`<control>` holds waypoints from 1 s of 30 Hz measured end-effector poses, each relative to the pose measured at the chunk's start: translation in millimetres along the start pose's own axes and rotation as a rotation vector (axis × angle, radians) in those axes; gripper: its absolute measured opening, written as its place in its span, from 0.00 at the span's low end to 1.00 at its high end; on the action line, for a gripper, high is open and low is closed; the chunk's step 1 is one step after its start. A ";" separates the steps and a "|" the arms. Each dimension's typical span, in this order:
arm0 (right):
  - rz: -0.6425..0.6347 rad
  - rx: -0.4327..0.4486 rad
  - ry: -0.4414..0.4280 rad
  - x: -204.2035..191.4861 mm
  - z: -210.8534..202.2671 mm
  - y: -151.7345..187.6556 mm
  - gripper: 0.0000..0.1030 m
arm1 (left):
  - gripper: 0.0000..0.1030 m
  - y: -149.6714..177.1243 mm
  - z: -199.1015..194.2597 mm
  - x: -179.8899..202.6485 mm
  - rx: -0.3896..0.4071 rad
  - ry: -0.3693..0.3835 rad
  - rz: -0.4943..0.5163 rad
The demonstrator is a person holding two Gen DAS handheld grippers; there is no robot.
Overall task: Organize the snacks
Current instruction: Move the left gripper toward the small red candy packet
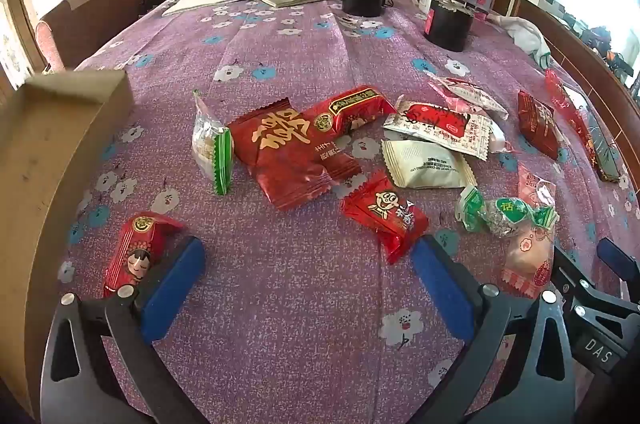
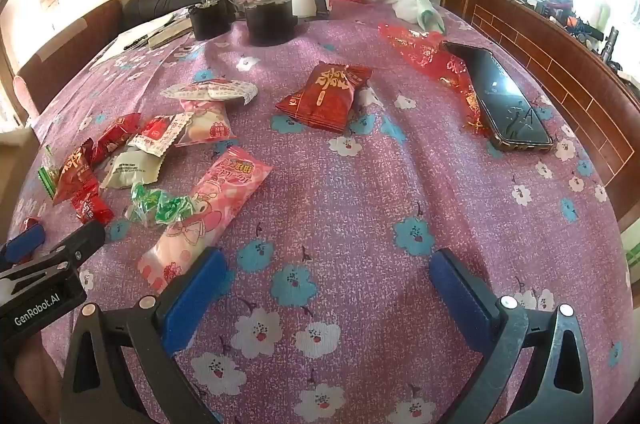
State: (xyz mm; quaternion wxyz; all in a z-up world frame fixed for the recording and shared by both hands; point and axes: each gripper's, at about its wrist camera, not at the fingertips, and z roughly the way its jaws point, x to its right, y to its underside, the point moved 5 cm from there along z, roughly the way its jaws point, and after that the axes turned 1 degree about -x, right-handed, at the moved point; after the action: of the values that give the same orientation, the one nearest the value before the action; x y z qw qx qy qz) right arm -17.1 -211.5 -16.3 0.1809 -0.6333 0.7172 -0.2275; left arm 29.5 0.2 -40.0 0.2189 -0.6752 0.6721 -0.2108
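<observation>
Both tools hang over the near edge of the table, tilted down; the left hand-held gripper point(image 1: 306, 282) is spread wide with nothing but flowered cloth between its blue pads, and the right hand-held gripper point(image 2: 328, 294) is just as wide and just as empty. Outward from the left one, a small red candy packet point(image 1: 382, 214) lies just beside its right finger and a red cartoon-face packet point(image 1: 134, 250) by its left finger; beyond them sits the big red snack bag point(image 1: 288, 154) in the middle of the scatter, with a cardboard box point(image 1: 60, 144) at the left edge. By the right tool's left finger lies the long pink wrapper point(image 2: 212, 208). The risk looks plain: packets overlap, so a closing grip could pinch two, or slide off the slick foil; a phone point(image 2: 504, 100) near the right edge could get nudged.
</observation>
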 end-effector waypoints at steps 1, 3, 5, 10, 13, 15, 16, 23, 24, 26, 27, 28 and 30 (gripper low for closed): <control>0.000 0.000 0.000 -0.1 0.0 0.1 1.00 | 1.00 0.2 0.2 0.0 -0.005 0.002 -0.001; 0.001 -0.003 -0.002 0.0 0.0 0.1 1.00 | 1.00 0.2 0.4 0.0 -0.007 0.006 -0.004; 0.001 -0.002 -0.002 -0.1 0.0 0.0 1.00 | 1.00 0.0 0.7 0.0 -0.007 0.006 -0.005; 0.002 -0.002 -0.002 -0.1 0.0 0.1 1.00 | 1.00 -0.2 0.7 0.2 -0.006 0.006 -0.005; 0.002 -0.002 -0.002 0.0 0.1 0.1 1.00 | 1.00 0.1 0.4 0.0 -0.005 0.007 -0.005; 0.002 -0.002 -0.002 -0.1 0.0 0.1 1.00 | 1.00 0.2 0.3 0.0 -0.005 0.007 -0.005; 0.002 -0.002 -0.002 0.0 0.0 0.1 1.00 | 1.00 0.2 0.3 0.0 -0.005 0.007 -0.005; 0.002 -0.002 -0.002 0.0 0.0 0.1 1.00 | 1.00 0.1 0.4 0.0 -0.005 0.007 -0.005; 0.002 -0.002 -0.002 0.0 0.0 0.1 1.00 | 1.00 0.2 0.3 0.0 -0.005 0.007 -0.005; 0.002 -0.002 -0.002 -0.1 0.1 0.1 1.00 | 1.00 0.1 0.4 0.0 -0.005 0.007 -0.005; 0.002 -0.002 -0.002 -0.1 0.0 0.1 1.00 | 1.00 0.2 0.3 0.0 -0.005 0.007 -0.005; 0.002 -0.002 -0.002 -0.1 0.0 0.1 1.00 | 1.00 0.2 0.3 -0.1 -0.005 0.007 -0.005; 0.002 -0.002 -0.002 0.0 0.1 0.1 1.00 | 1.00 0.2 0.3 0.0 -0.005 0.007 -0.005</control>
State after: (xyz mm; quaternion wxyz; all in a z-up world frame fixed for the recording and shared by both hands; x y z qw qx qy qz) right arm -17.1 -211.5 -16.4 0.1811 -0.6332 0.7178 -0.2258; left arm 29.6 0.2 -40.4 0.2144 -0.6767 0.6717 -0.2121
